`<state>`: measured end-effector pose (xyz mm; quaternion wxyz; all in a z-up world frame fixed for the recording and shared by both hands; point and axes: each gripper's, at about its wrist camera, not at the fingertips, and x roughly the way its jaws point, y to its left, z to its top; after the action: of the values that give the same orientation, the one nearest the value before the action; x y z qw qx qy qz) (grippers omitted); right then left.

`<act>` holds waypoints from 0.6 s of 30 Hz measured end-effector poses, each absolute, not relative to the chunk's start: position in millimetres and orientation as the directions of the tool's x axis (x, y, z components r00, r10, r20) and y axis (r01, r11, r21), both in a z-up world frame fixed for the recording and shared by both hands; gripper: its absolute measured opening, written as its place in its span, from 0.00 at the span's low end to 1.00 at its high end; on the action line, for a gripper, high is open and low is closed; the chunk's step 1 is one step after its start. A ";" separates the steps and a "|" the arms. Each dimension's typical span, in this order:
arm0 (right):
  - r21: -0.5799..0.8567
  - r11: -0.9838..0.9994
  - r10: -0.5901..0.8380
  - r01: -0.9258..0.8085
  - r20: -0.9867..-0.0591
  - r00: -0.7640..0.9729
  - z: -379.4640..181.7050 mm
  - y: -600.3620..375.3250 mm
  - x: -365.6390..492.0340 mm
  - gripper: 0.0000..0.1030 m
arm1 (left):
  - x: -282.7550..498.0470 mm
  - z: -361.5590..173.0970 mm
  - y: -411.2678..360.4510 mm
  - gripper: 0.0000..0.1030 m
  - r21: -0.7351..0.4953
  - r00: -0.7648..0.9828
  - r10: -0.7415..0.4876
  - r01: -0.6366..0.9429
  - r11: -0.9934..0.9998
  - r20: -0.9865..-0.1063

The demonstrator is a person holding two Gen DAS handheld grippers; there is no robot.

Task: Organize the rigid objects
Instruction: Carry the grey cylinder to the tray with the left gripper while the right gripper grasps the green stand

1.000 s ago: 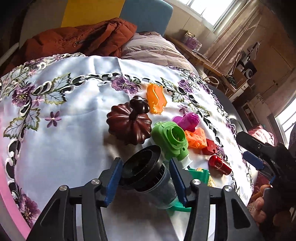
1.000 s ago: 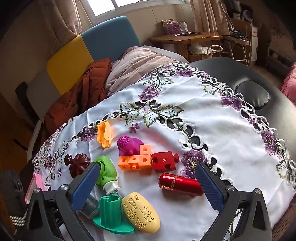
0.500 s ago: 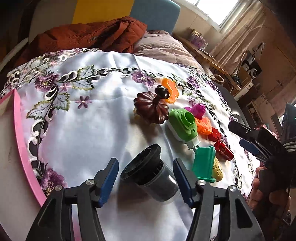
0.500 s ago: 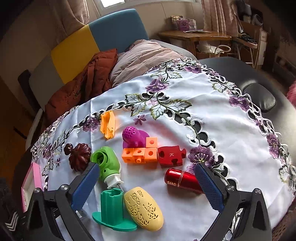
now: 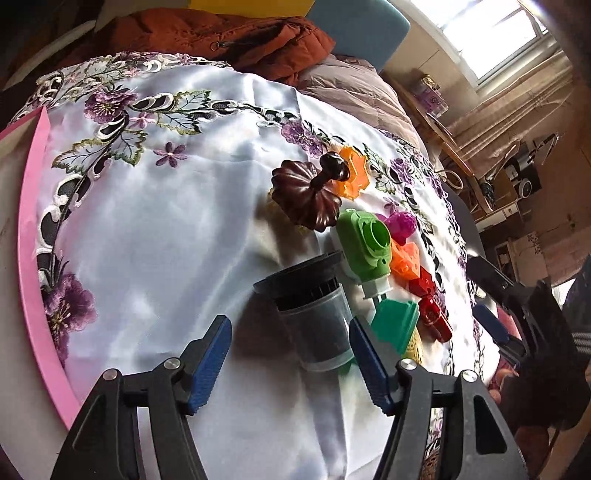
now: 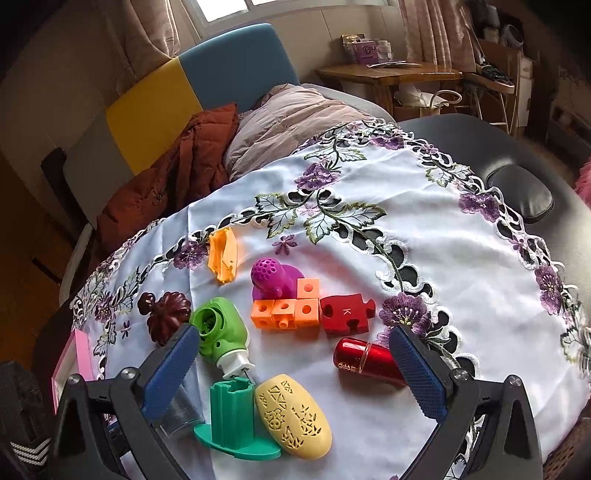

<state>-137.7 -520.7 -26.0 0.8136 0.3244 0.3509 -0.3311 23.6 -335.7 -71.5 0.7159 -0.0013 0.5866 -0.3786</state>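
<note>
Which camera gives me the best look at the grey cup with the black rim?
The left wrist view. There the grey cup lies on its side on the tablecloth, whole and unblocked, between the open fingers of the left gripper. In the right wrist view only a sliver shows behind the right gripper's left finger.

Under my jaws spreads a white tablecloth [image 6: 424, 280] embroidered with purple flowers and green leaves, cut-out lacework running along its border. Off to the left of my left jaws runs the pink edge of a board [image 5: 29, 258], lying flat beside the cloth. Far ahead of me a rust-brown quilted jacket [image 6: 184, 173] is heaped next to a pale mauve padded blanket [image 6: 291, 125]. Behind them rises a chair back in yellow and blue panels [image 6: 207, 85]. Beyond my right jaws, well apart, stands a wooden side table [image 6: 391, 74] below a bright window [image 6: 288, 3] hung with curtains.
</note>
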 end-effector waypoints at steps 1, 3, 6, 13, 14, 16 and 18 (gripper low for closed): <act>0.296 0.571 -0.310 0.765 -0.786 0.535 -26.0 -520.5 -137.5 1.00 | 24.8 -72.0 -341.5 0.64 -0.452 0.023 -0.547 0.535 0.714 -0.837; 0.296 0.574 -0.308 0.763 -0.786 0.537 -26.0 -520.2 -136.8 1.00 | 24.8 -72.5 -353.9 0.64 -0.425 0.050 -0.539 0.556 0.714 -0.841; 0.294 0.578 -0.307 0.761 -0.785 0.537 -26.0 -520.1 -136.0 1.00 | 26.6 -84.6 -367.6 0.55 -0.374 0.057 -0.500 0.591 0.715 -0.864; 0.295 0.597 -0.286 0.746 -0.791 0.541 -28.4 -517.4 -131.4 0.92 | 22.4 -77.3 -341.3 0.42 -0.338 0.116 -0.527 0.647 0.684 -0.842; 0.297 0.608 -0.276 0.736 -0.791 0.546 -28.6 -515.5 -129.5 0.89 | 19.9 -73.0 -334.8 0.42 -0.330 0.129 -0.531 0.656 0.679 -0.837; 0.298 0.637 -0.238 0.711 -0.801 0.549 -31.6 -510.6 -123.1 0.73 | 13.8 -62.2 -322.3 0.43 -0.303 0.164 -0.542 0.680 0.667 -0.824; 0.305 0.673 -0.166 0.674 -0.826 0.539 -40.0 -504.1 -113.4 0.71 | 9.9 -50.8 -310.5 0.43 -0.284 0.194 -0.555 0.697 0.658 -0.809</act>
<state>-113.4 -504.1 -40.0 0.8196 0.3129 0.4059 -0.2562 9.9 -310.5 -50.8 0.7692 0.0732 0.4871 -0.4070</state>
